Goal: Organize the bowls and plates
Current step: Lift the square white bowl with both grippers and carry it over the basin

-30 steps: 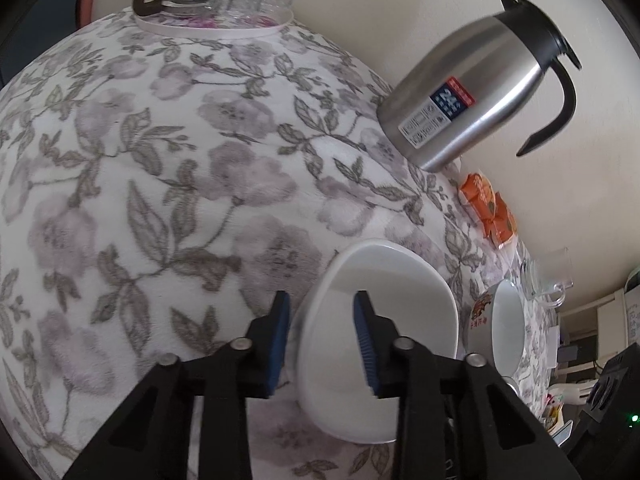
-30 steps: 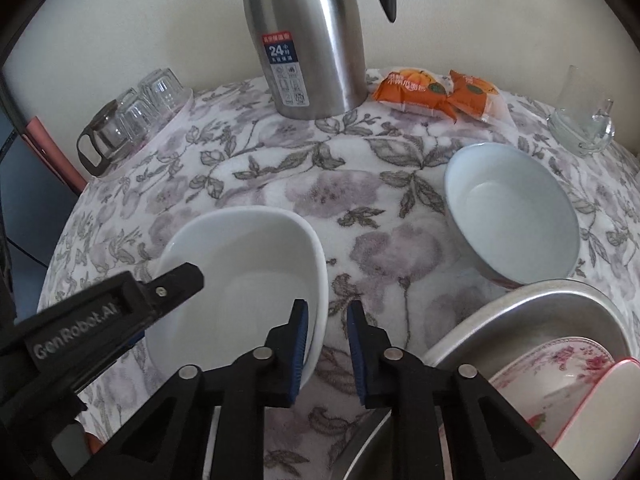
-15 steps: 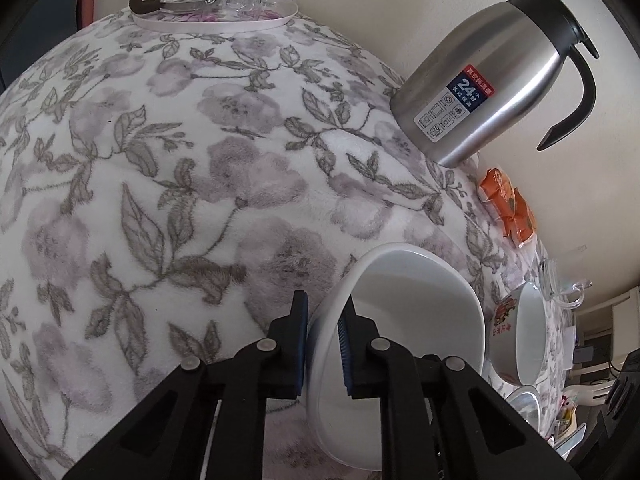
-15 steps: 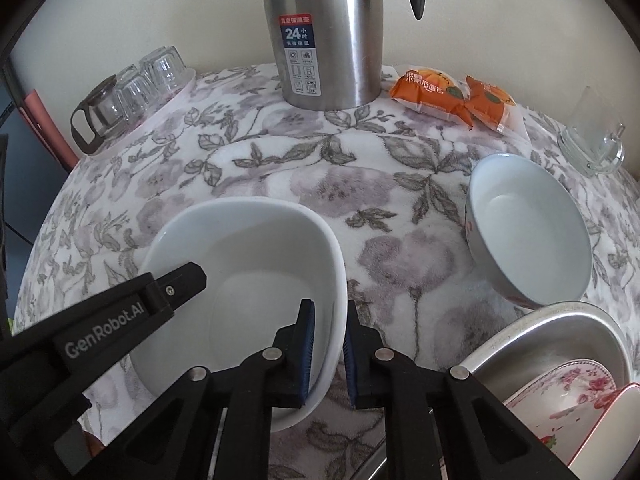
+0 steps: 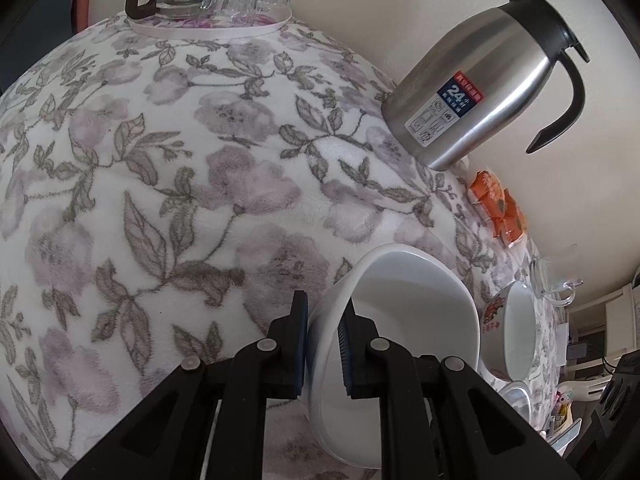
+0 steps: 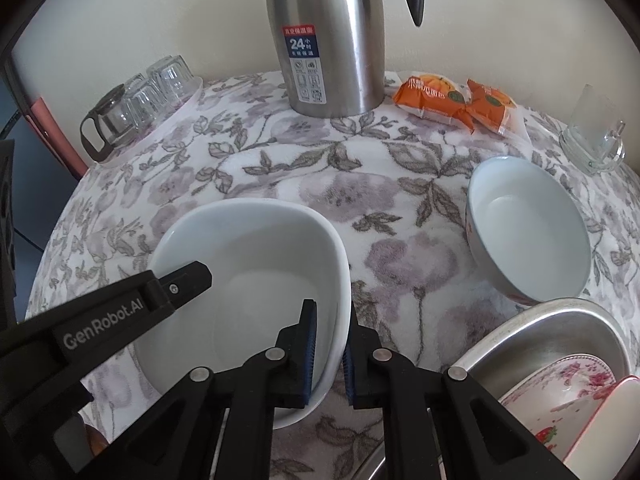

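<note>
Both the left gripper (image 5: 324, 344) and right gripper (image 6: 329, 356) pinch the wide white ceramic bowl's (image 6: 256, 280) rim, hiding 2 stretches.

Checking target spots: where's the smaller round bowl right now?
In the right wrist view the smaller round bowl sits right of centre on the floral tablecloth, just behind the metal basin and right of the big white dish.

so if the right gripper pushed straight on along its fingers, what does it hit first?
Likely the tablecloth. The right gripper is shut on the white dish rim and points steeply down, so the dish would press into the cloth; depth is unclear.
</note>
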Available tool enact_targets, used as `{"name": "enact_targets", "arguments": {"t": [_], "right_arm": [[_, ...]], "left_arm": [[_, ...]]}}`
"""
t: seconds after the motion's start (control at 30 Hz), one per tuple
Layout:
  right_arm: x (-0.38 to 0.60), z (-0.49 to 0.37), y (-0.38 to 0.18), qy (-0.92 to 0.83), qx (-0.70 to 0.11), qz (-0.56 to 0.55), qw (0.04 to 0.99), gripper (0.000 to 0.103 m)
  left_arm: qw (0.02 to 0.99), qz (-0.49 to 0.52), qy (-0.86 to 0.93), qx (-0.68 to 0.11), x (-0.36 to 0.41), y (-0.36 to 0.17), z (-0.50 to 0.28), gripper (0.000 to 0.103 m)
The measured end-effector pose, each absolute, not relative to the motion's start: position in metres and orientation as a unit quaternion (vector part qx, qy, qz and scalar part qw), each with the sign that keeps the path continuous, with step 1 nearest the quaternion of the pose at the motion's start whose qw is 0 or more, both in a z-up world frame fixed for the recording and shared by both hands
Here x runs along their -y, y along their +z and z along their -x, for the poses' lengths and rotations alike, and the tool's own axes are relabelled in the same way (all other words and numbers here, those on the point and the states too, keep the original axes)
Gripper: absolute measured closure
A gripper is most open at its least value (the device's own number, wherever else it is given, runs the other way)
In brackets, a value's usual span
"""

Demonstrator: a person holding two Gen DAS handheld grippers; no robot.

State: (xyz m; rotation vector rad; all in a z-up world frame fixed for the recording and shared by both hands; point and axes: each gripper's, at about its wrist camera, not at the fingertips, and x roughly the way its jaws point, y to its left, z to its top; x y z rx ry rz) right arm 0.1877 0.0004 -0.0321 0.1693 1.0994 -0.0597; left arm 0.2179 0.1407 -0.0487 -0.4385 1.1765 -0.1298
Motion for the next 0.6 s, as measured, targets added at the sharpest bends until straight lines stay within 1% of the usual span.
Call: {"name": "enact_targets", "arguments": {"t": [0.6], "right_arm": [[0.008, -0.141, 0.036, -0.022, -0.465, -0.108, 0.878, 0.09]], "left_arm": [[0.832, 0.21, -0.105, -0.502, -0.138, 0.025, -0.182, 0.088]]}}
